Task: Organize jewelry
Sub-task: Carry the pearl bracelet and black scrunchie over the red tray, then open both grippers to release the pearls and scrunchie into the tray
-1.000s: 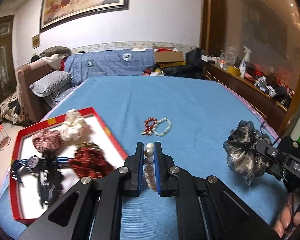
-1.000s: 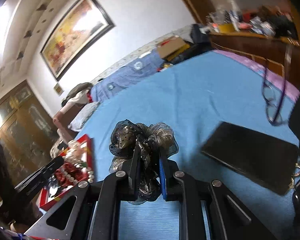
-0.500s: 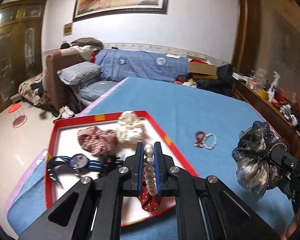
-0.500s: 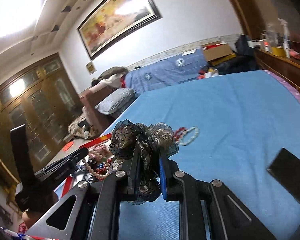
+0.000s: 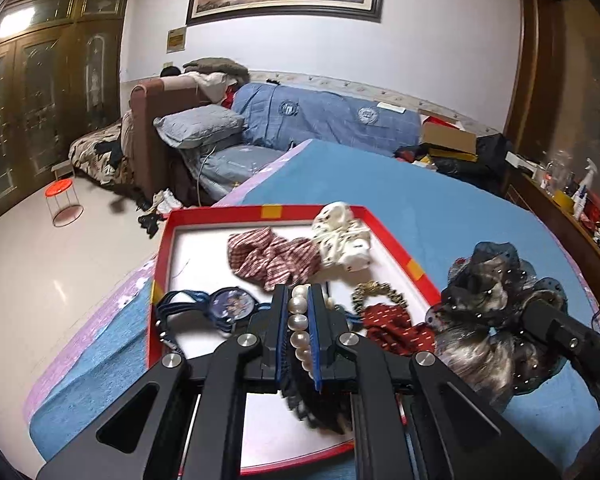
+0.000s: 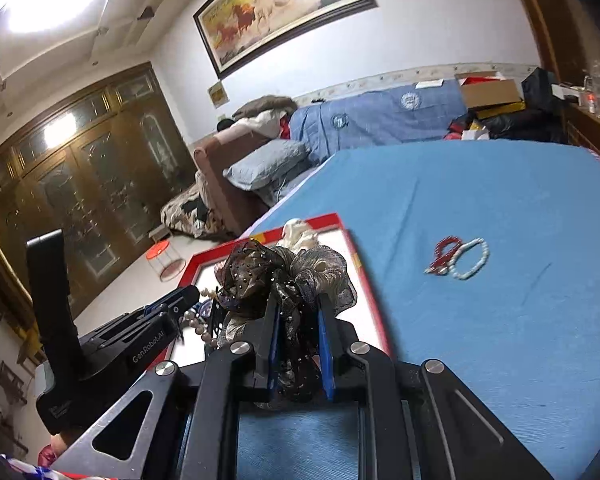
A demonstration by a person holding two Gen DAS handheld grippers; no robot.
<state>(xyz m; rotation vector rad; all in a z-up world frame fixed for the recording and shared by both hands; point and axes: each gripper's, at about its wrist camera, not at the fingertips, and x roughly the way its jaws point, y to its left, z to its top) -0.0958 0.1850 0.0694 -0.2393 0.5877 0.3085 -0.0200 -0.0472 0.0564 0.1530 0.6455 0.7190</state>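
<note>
A: Left wrist view first. What does the left gripper [image 5: 299, 326] have?

B: Its jaws are nearly shut on a pearl bracelet [image 5: 300, 330], the strand running lengthwise between the pads. Directly beyond and below lies the red tray [image 5: 396, 246], filling the centre of the frame, with a striped scrunchie [image 5: 272, 258], a cream scrunchie [image 5: 342, 236], a blue watch [image 5: 234, 304] and a red dotted scrunchie [image 5: 396, 326] inside.

A: And at lower right?

B: The right gripper [image 5: 540, 312], clamped on a dark gauzy scrunchie [image 5: 488, 300], just off the tray's right rim.

A: Right wrist view?

B: The right gripper's jaws stand slightly apart, pinching that scrunchie at frame centre. The tray sits ahead and to the left, the left gripper already over it at lower left. Two bracelets [image 6: 460, 260] wait on the blue bed [image 6: 500, 320] at right.

A: Which is nearer the drop?

B: I'd judge the left; the right needs a leftward shift.
</note>
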